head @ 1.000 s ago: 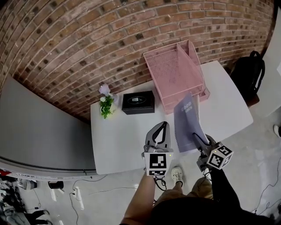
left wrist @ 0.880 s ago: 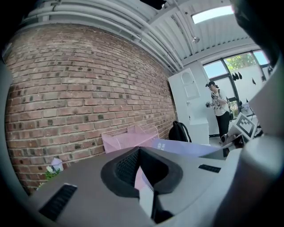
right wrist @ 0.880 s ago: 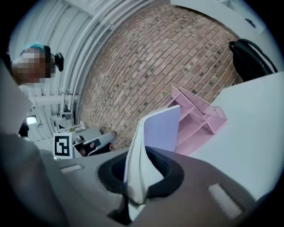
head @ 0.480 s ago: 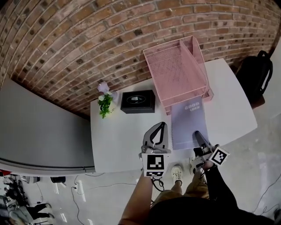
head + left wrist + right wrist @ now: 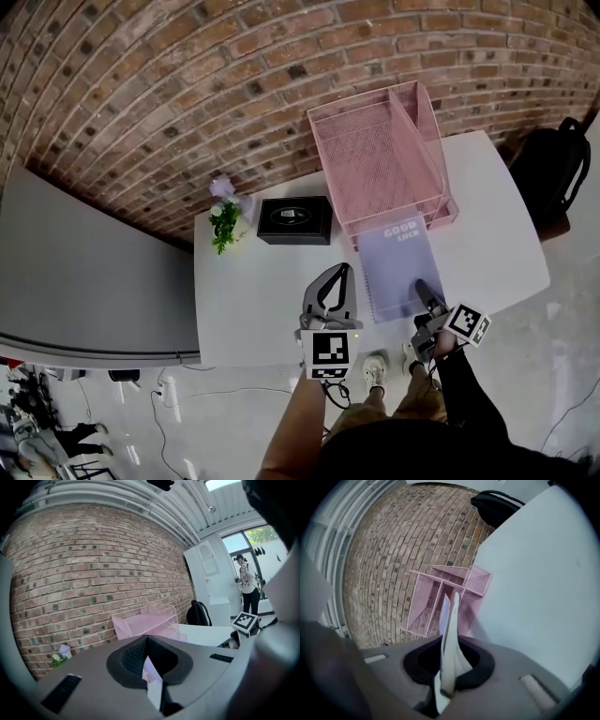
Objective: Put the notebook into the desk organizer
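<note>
Head view is showing the lavender spiral-bound notebook (image 5: 398,267) lying flat on the white table (image 5: 253,300), its long axis running straight away from the person toward the pink wire-mesh desk organizer (image 5: 380,155). The far short edge is sitting right at the organizer's open front lip, though whether it is already inside I cannot tell. The right gripper (image 5: 422,286) is pinching the near short edge, its 2 jaws clamped on the cover and pages, and the right gripper view is looking along the notebook edge-on, directly into the organizer's mouth. So the line from grip to opening is looking well aimed, and I am judging the next move to be a push forward along that axis. The left gripper (image 5: 345,270) is hovering just beside the notebook's left edge, jaws pressed together on nothing, further from the organizer than the right 1.
</note>
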Available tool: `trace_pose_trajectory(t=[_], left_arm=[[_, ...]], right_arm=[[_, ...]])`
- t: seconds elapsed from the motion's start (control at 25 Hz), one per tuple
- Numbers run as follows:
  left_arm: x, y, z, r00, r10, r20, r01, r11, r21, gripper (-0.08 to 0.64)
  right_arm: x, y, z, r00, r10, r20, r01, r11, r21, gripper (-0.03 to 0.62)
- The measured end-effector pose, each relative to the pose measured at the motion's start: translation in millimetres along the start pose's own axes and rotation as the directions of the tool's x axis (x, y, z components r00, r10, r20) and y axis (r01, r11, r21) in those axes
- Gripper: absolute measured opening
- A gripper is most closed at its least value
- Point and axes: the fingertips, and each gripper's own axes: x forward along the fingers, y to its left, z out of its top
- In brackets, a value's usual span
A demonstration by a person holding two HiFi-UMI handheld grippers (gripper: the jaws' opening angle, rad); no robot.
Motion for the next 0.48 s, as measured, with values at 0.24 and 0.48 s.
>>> trace_pose_trajectory(t=[0.24,0.48], left_arm=[[1.3,4.7,-0.2,1.0,0.023,-0.007,-0.023,1.0,-0.008,0.008],[3.2,8.1,1.1,0.999,0.038,-0.012,-0.039,0.999,-0.009,0.008]], right_arm=[[3.9,-25.2,5.2,0.992,-0.124,0.001,0.123,0.985,0.123,0.031],[8.3,-27.5,13.9,0.988,-0.151,0.04,0.143,0.978,0.154,0.032]])
